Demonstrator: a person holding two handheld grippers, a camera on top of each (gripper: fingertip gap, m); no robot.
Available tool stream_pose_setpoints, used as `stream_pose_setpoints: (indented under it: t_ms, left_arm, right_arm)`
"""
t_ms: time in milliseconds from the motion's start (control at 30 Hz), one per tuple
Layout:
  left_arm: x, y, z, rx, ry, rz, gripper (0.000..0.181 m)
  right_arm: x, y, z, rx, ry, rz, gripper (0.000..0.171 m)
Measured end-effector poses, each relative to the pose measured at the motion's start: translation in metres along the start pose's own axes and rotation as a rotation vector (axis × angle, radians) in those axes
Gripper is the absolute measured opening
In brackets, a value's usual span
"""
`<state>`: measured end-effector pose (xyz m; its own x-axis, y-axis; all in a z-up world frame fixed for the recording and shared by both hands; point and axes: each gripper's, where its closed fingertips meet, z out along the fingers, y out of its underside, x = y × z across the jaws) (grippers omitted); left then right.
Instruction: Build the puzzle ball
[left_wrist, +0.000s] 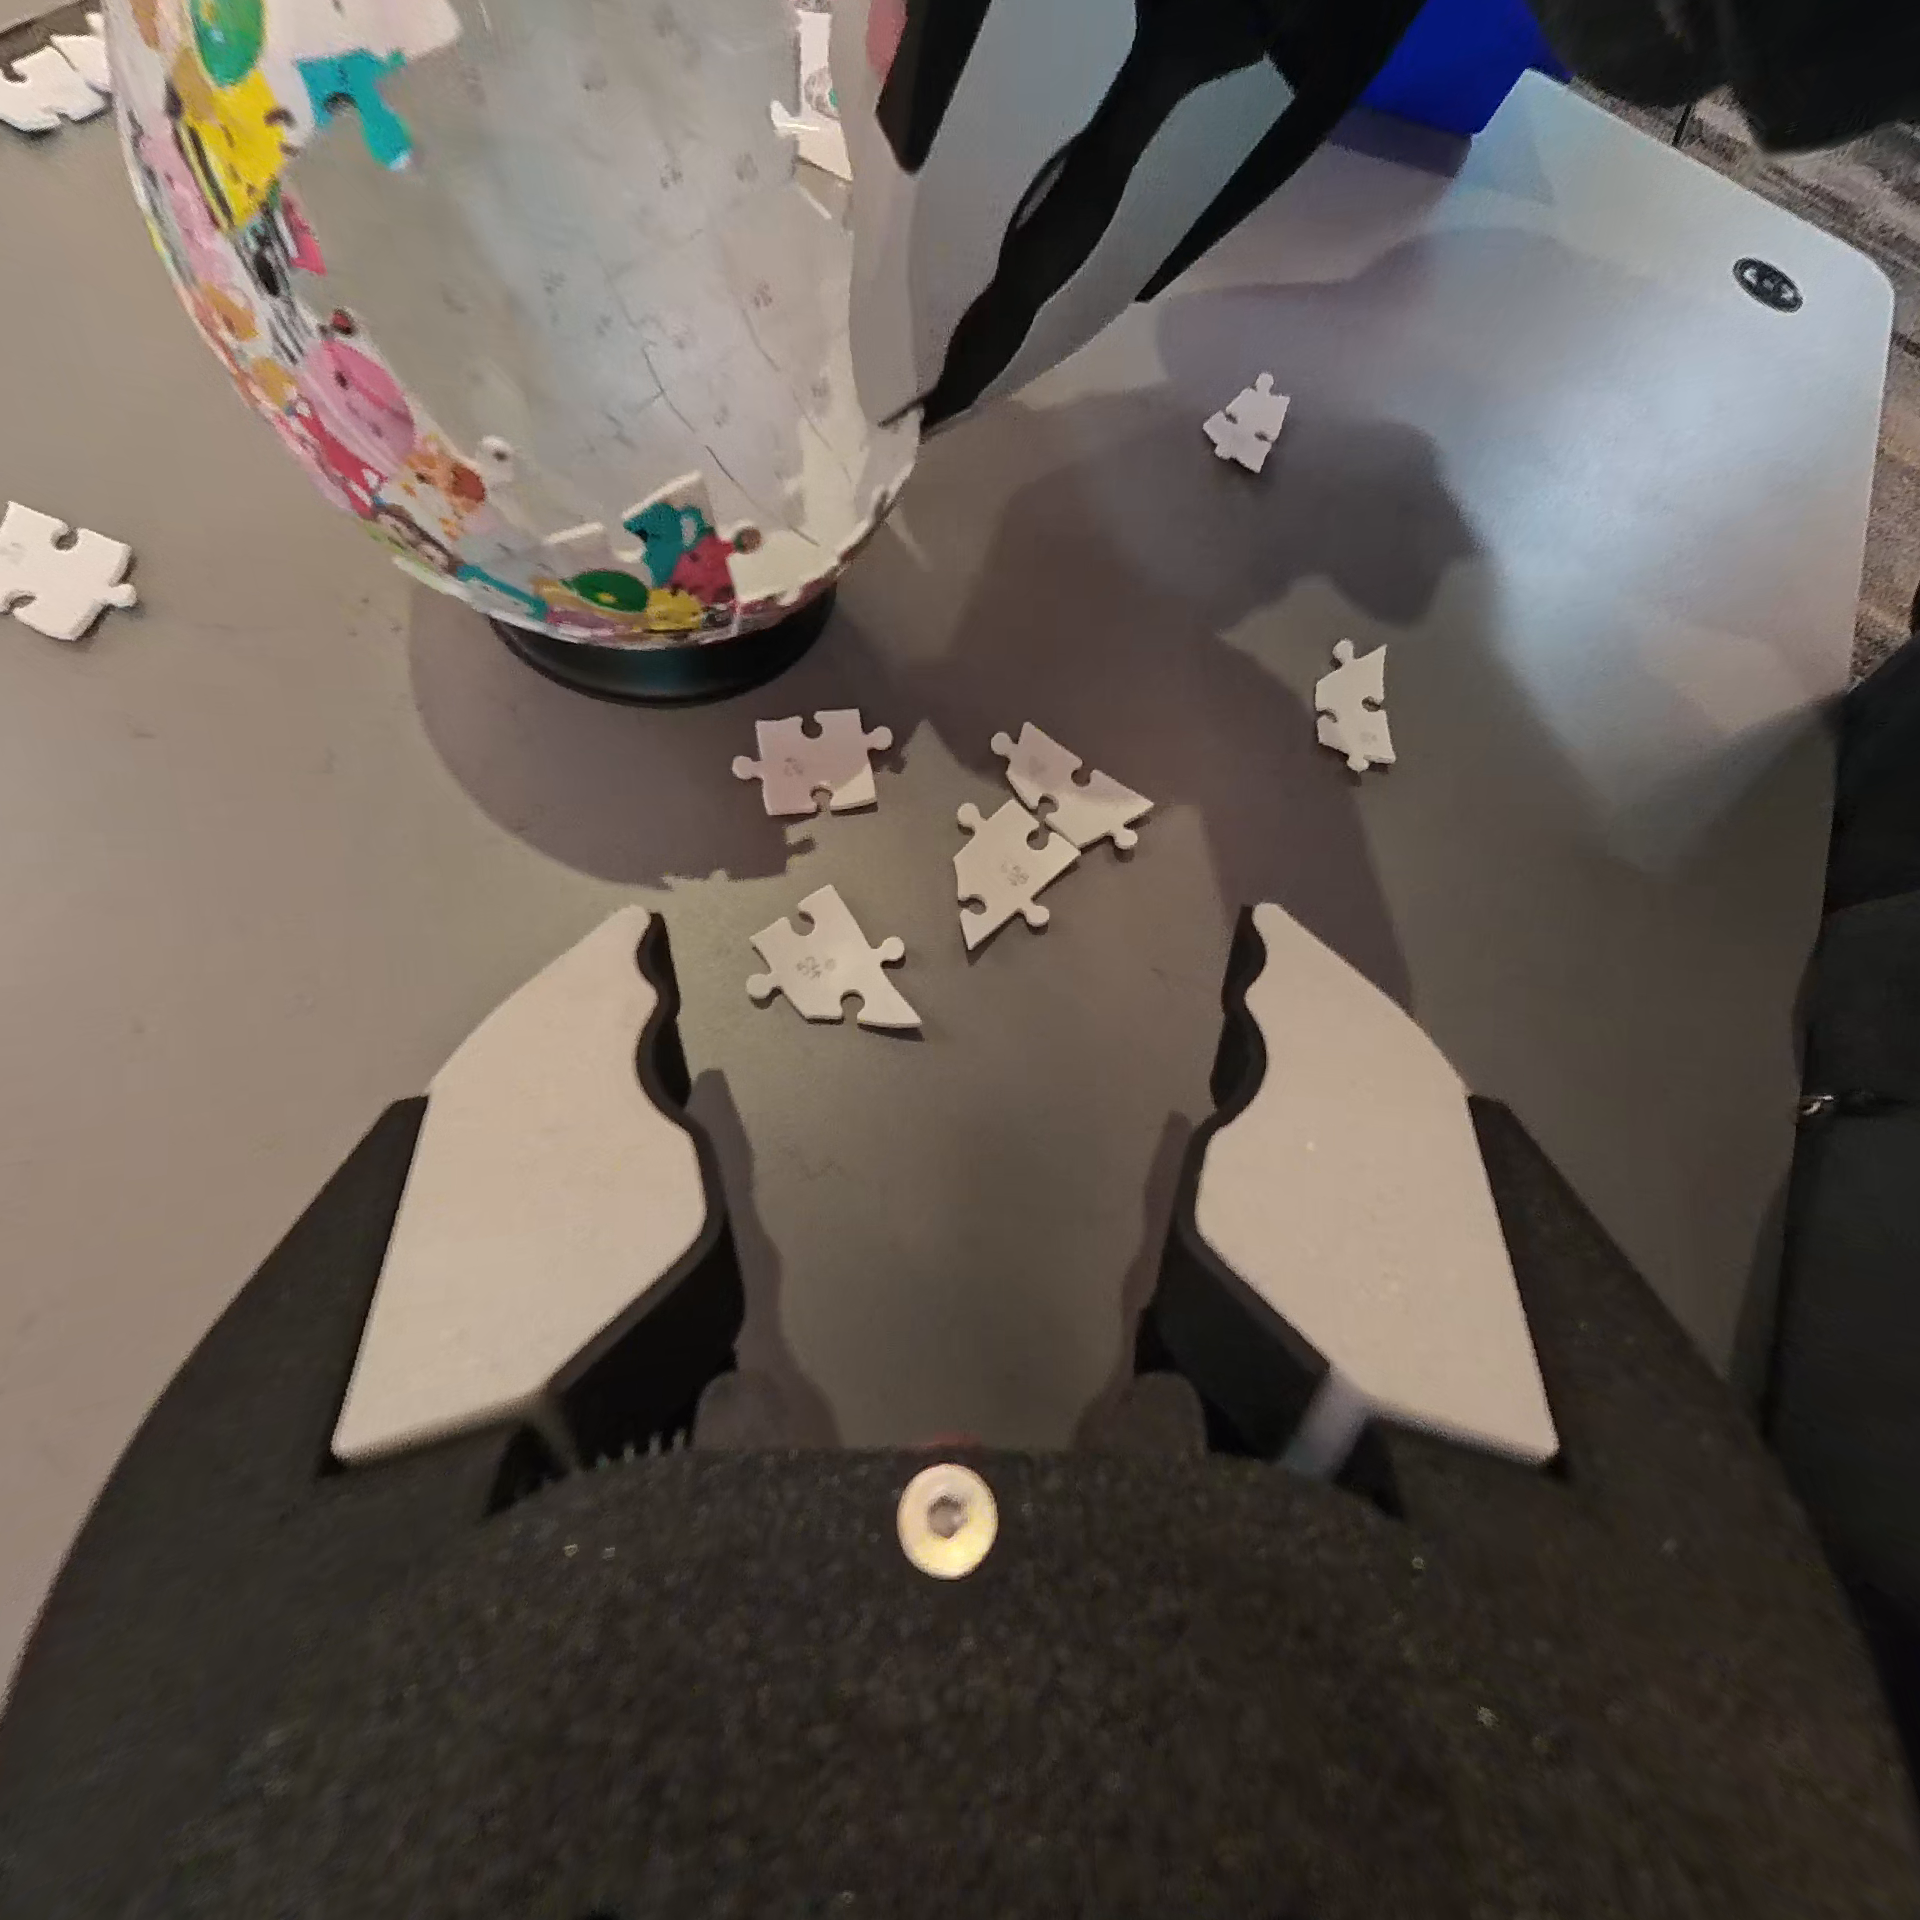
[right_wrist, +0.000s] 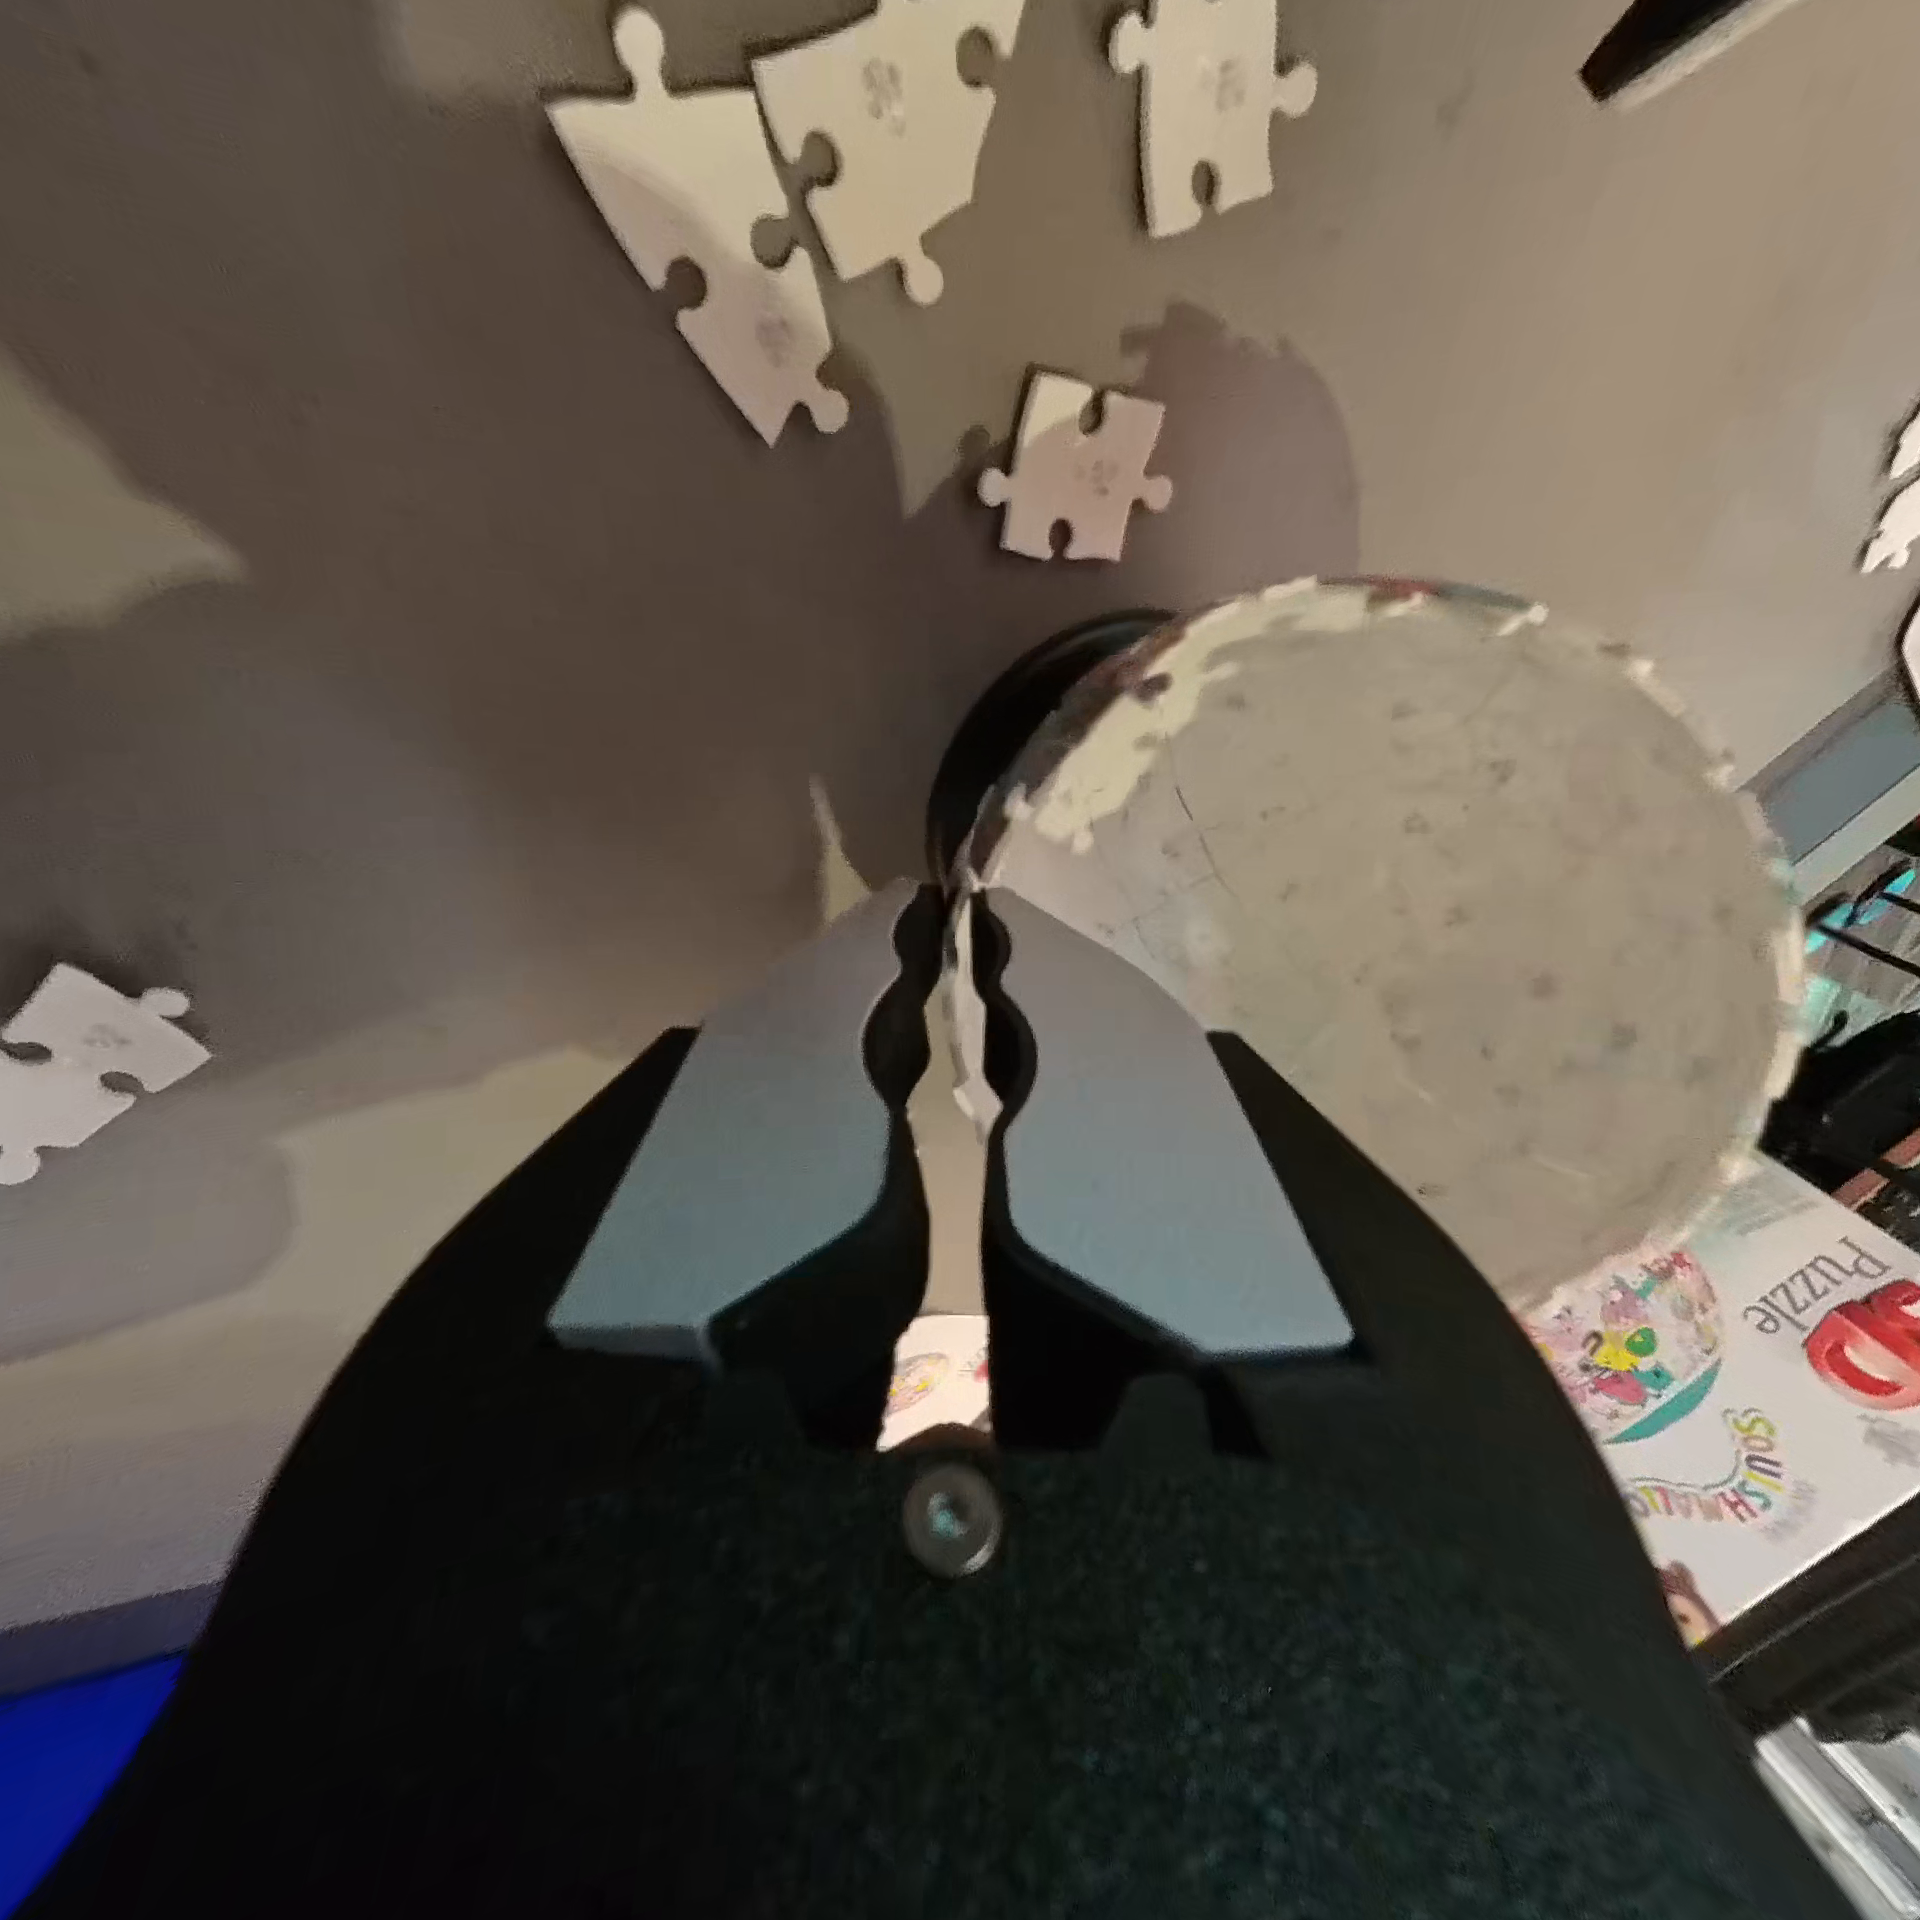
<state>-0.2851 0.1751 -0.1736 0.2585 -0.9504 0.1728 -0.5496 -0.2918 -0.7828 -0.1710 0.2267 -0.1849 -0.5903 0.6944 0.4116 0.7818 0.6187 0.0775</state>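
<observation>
The left gripper (left_wrist: 951, 961) hangs above the grey table (left_wrist: 260, 935) with its two fingers spread wide and nothing between them. Just ahead of its fingertips lie four loose puzzle pieces (left_wrist: 1013, 868), white backs up; two more loose pieces (left_wrist: 1354, 707) lie farther ahead to the right. Ahead and to the left stands the puzzle ball (left_wrist: 582, 312), a half-built shell on a black ring stand (left_wrist: 665, 660), its colourful printed outside to the left and its white inside open toward the right.

The right gripper (right_wrist: 948, 920) has its fingers pressed together on a white puzzle piece (right_wrist: 966, 1023), held edge-on, with the tips right at the jagged rim of the ball (right_wrist: 1403, 883). In the left wrist view the same gripper (left_wrist: 914, 416) reaches down to the shell's lower right edge. Beside the ball, to the right gripper's right, lies the printed puzzle box (right_wrist: 1714, 1403).
</observation>
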Motion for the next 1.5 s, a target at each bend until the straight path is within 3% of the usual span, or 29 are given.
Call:
stream_pose_setpoints:
  t_ms: [500, 700, 1333, 1467, 1500]
  left_arm:
    - [0.003, 0.000, 0.000, 0.004, 0.022, -0.011, 0.099]
    - [0.002, 0.003, 0.002, -0.006, 0.019, -0.011, 0.099]
    - [0.004, 0.006, 0.003, -0.014, 0.016, -0.005, 0.098]
    - [0.004, 0.007, 0.004, -0.016, 0.018, -0.006, 0.098]
    - [0.004, 0.007, 0.004, -0.017, 0.017, -0.006, 0.098]
  right_arm:
    - [0.006, -0.012, -0.013, 0.178, -0.196, 0.321, 0.006]
    - [0.010, -0.013, -0.010, 0.150, -0.150, 0.273, 0.016]
    - [0.015, -0.020, -0.012, 0.200, -0.234, 0.339, 0.004]
    - [0.013, -0.019, -0.011, 0.168, -0.230, 0.331, 0.006]
    - [0.012, -0.017, -0.010, 0.144, -0.228, 0.314, 0.015]
